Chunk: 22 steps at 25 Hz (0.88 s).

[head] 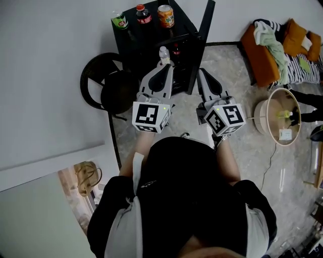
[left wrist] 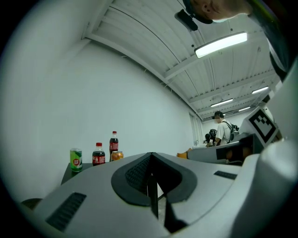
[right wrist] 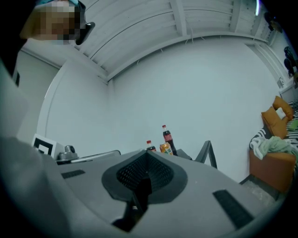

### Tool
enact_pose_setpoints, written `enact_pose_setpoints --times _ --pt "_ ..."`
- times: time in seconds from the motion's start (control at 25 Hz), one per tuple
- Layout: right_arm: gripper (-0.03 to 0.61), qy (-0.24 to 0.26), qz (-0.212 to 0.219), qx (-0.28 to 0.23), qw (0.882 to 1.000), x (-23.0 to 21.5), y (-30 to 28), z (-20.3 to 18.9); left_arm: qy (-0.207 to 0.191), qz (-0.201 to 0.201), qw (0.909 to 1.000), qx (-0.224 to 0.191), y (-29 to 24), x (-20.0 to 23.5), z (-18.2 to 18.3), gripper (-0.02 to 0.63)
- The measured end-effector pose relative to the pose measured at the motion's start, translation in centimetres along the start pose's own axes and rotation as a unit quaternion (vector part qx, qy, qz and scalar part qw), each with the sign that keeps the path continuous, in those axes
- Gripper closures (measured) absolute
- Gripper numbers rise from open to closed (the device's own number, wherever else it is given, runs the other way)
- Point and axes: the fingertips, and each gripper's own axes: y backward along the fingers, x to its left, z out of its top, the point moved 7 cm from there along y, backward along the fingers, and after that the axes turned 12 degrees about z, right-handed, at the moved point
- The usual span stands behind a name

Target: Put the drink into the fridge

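Observation:
A black fridge (head: 151,43) stands against the wall with its door (head: 206,30) swung open to the right. On its top are a green can (head: 119,20) (left wrist: 76,159), a cola bottle (head: 143,14) (left wrist: 98,155) and an orange can (head: 166,15) (right wrist: 165,148). A clear bottle's white cap (head: 163,52) shows just past my left gripper (head: 165,64) (left wrist: 151,160), whose jaws are shut with nothing between them. I cannot tell whether that bottle touches it. My right gripper (head: 202,71) (right wrist: 145,160) is beside it, also shut and holding nothing.
A black round stool (head: 108,85) stands left of the fridge. An orange sofa (head: 262,50) with clothes and a round pale shade (head: 282,116) are on the right. A person with a backpack (left wrist: 223,132) stands far off.

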Motion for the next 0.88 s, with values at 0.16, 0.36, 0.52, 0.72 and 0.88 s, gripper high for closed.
enact_pose_setpoints --times 0.16,0.36,0.52,0.72,0.88 --pt "0.565 -0.003 -0.004 -0.002 1.000 -0.7 0.3 0.0 0.020 0.003 0.9997 -0.009 -0.1 0.2 0.1 0.604" --pt "0.565 -0.013 -0.008 -0.001 1.000 -1.2 0.4 -0.4 0.015 0.013 0.9998 0.003 0.0 0.7 -0.4 0.603" --pt "0.565 -0.022 -0.018 0.004 1.000 -1.7 0.1 -1.1 0.008 0.014 0.9998 0.010 -0.4 1.3 -0.9 0.601" --pt "0.565 -0.022 -0.024 0.015 0.999 -1.9 -1.3 -1.8 0.017 0.011 0.9997 0.017 -1.4 2.6 -1.7 0.585" --pt "0.565 -0.019 -0.037 0.018 0.999 -2.5 -3.0 -1.9 0.026 0.000 0.9994 0.022 -3.0 4.2 -2.2 0.530"
